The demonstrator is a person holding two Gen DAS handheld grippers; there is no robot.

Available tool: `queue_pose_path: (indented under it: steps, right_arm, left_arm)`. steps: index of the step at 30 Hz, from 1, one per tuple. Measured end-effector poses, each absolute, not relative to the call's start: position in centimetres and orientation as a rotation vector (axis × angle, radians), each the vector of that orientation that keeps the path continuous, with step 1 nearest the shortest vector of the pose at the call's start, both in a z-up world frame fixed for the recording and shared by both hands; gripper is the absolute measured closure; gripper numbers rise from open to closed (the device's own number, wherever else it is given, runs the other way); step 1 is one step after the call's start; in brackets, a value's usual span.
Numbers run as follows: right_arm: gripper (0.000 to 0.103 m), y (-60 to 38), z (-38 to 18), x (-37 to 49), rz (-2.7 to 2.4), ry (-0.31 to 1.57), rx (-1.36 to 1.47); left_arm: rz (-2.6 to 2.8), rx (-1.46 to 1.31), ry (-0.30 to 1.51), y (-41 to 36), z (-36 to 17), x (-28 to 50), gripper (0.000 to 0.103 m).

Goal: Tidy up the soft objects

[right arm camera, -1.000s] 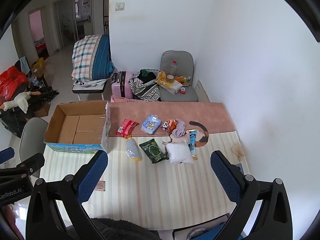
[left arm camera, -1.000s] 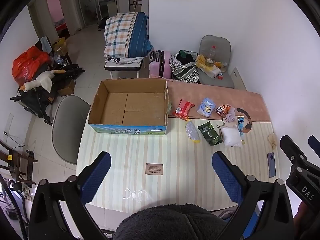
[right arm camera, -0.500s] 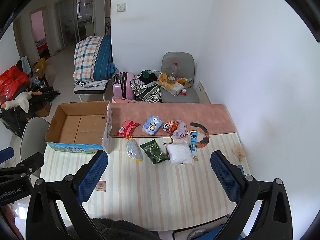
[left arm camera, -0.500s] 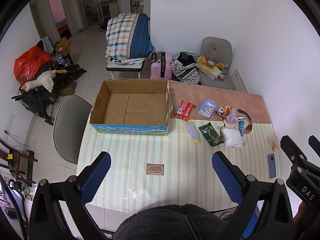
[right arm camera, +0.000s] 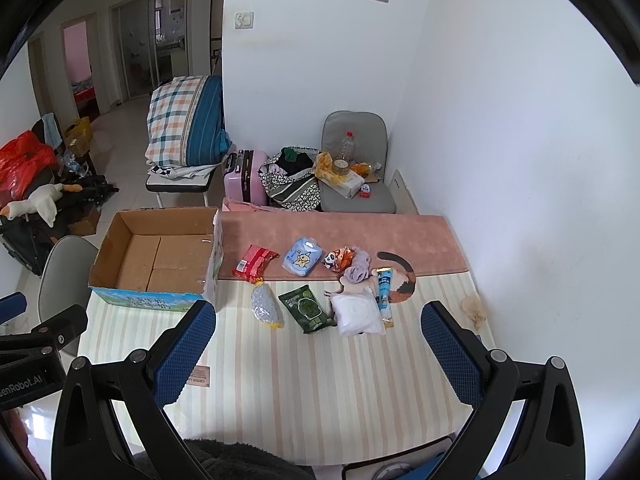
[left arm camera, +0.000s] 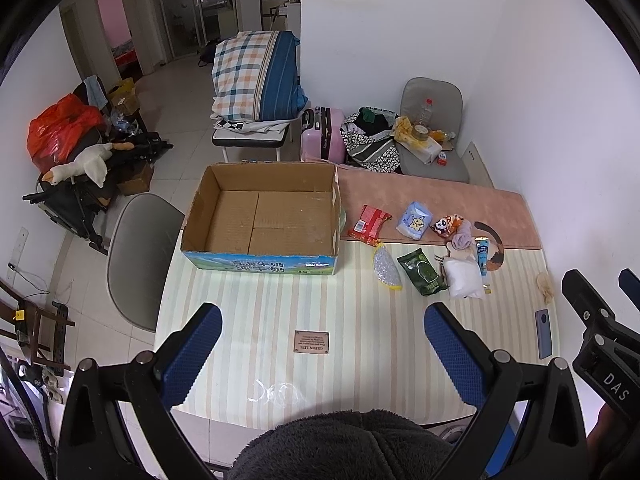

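Above the table [left arm camera: 248, 312], the left gripper [left arm camera: 322, 344] and right gripper [right arm camera: 318, 338] hovered with fingers spread, holding nothing. The soft packets, among them a white pouch [right arm camera: 356, 314], lay right of the open box [left arm camera: 264, 216]. Only the left view showed a phone [left arm camera: 544, 333].

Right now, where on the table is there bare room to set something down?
Bare striped tablecloth stretches between the grippers and the packet row, from the small brown label across to the blue phone. The open cardboard box is empty. Crowded: from the red snack packet to the white pouch.
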State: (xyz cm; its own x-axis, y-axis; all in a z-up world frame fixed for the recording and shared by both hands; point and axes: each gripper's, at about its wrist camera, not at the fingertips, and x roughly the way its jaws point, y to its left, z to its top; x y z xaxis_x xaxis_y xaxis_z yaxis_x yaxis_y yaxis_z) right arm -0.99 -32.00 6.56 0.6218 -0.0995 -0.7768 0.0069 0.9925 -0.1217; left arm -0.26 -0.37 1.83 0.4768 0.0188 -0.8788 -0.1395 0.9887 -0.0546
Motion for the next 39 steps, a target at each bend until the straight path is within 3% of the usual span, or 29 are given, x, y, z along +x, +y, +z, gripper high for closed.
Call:
queue_pose_path:
  steps: [39]
  right_arm:
    - [0.0,-31.0,6.7,-0.7,-0.056,0.884,-0.111]
  left_arm:
    - [0.107,-0.123,1.056,1.1,1.9,0.3,0.0]
